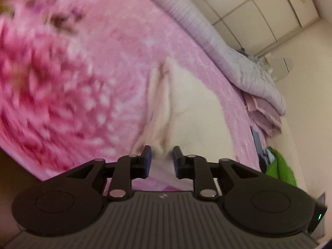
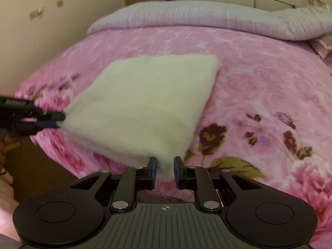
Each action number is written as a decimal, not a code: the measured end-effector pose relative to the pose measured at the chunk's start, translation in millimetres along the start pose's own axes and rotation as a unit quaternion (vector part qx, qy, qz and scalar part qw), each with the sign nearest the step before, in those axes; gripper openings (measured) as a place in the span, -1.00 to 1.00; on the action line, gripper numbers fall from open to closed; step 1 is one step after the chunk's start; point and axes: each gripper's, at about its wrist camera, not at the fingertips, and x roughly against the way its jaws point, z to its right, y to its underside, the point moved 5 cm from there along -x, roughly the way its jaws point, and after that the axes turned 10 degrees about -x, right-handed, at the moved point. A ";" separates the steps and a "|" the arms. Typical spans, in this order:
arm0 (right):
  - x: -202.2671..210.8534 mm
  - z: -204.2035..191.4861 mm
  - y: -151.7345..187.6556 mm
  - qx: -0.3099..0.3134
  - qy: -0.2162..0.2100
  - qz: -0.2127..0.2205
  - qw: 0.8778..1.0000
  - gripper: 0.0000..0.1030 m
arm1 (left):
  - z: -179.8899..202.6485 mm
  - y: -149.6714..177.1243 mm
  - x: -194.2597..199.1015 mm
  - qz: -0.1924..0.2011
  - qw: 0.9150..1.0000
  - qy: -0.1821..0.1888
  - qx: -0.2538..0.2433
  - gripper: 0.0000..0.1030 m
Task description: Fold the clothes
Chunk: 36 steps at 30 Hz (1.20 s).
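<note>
Partly blurred white garment [image 2: 143, 101] (corners pinched)

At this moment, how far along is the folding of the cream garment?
Done: the cream garment is already a compact rectangle on the pink blanket. In hand: the left claw and right claw each grip a near corner. Left: finishing this fold and laying it flat.

A pink floral blanket [image 2: 259, 87] covers the bed. Along its far edge lies a rolled grey quilt [image 2: 186, 14], with folded pink cloth [image 1: 263, 114] tucked under the quilt's end. Beyond the blanket's corner sits something bright green [image 1: 280, 166] against the cream wall [image 1: 307, 83].
</note>
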 end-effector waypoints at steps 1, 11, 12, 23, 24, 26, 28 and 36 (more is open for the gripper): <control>4.1 0.5 -4.9 -0.007 0.000 0.012 1.000 -0.66 | 4.7 -5.3 7.0 0.009 1.000 -0.007 -0.016 -0.70; -39.1 -5.4 -15.0 -0.078 0.020 0.011 0.997 -0.64 | 36.6 -1.8 -53.7 -0.001 0.992 -0.049 -0.120 -0.77; -38.3 -6.8 -15.9 -0.073 0.023 0.013 0.997 -0.64 | 34.3 -4.3 -53.0 0.001 0.992 -0.045 -0.116 -0.77; -46.5 -1.2 -106.0 0.003 -0.016 0.040 0.999 -0.43 | 56.9 -102.6 -72.1 0.011 0.990 0.000 -0.139 -0.81; -60.9 2.5 -112.4 0.001 -0.014 0.027 1.000 -0.43 | 63.7 -109.5 -85.6 0.001 0.989 0.004 -0.145 -0.81; -86.5 9.9 -125.5 0.000 -0.008 0.009 1.000 -0.44 | 76.1 -120.1 -115.5 -0.025 0.986 0.006 -0.163 -0.81; -107.1 16.2 -141.2 0.009 0.000 0.007 1.000 -0.44 | 86.3 -126.8 -142.4 -0.049 0.982 -0.002 -0.182 -0.81; -185.2 -0.9 -178.5 0.054 -0.007 -0.025 0.998 -0.44 | 96.6 -126.3 -237.9 -0.117 0.962 -0.058 -0.241 -0.81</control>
